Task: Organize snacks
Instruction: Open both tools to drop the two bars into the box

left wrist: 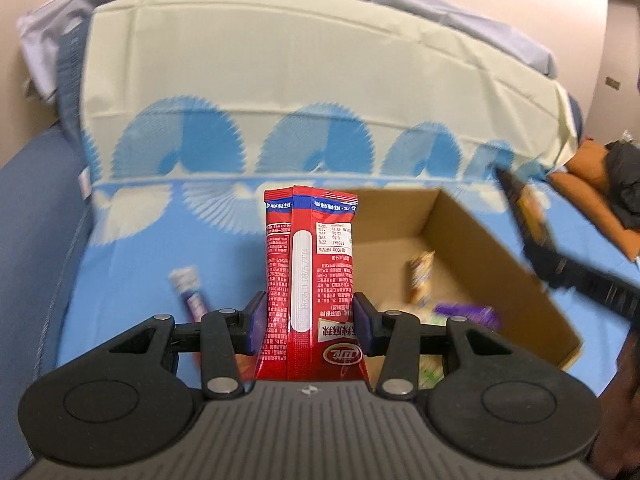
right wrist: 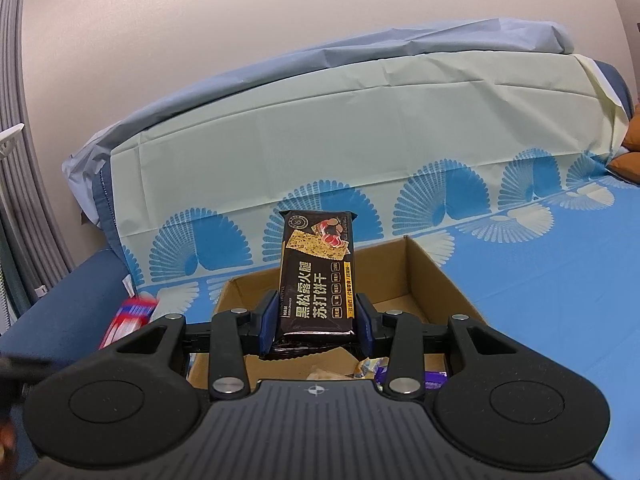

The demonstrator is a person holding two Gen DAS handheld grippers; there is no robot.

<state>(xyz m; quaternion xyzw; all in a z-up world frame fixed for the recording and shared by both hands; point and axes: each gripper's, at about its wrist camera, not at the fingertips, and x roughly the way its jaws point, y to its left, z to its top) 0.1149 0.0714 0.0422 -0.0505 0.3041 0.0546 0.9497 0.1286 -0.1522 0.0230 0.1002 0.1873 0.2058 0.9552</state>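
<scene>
step: both snacks being carried to the cardboard box (right wrist: pixel 432 280)
left tongs (left wrist: pixel 310 322): partly closed, clamping the red packet (left wrist: pixel 310 280), just left of the box
right tongs (right wrist: pixel 316 322): partly closed, pinching the black cracker pack (right wrist: pixel 318 276), hovering over the box
next: positioning each over the box, then releasing onto the snacks inside
loose: purple snack (left wrist: pixel 190 292) lying on the bed sheet (left wrist: pixel 132 264)

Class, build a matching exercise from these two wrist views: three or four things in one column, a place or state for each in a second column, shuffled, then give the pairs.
Things:
1. red packet
2. black cracker packet
3. cardboard box
4. purple-and-white stick

Places or states:
A. lying loose on the blue cloth
B. clamped in the right gripper
C. open-topped, with snacks inside
D. clamped in the left gripper

Pairs: 1-D, 2-B, 3-C, 4-A
</scene>
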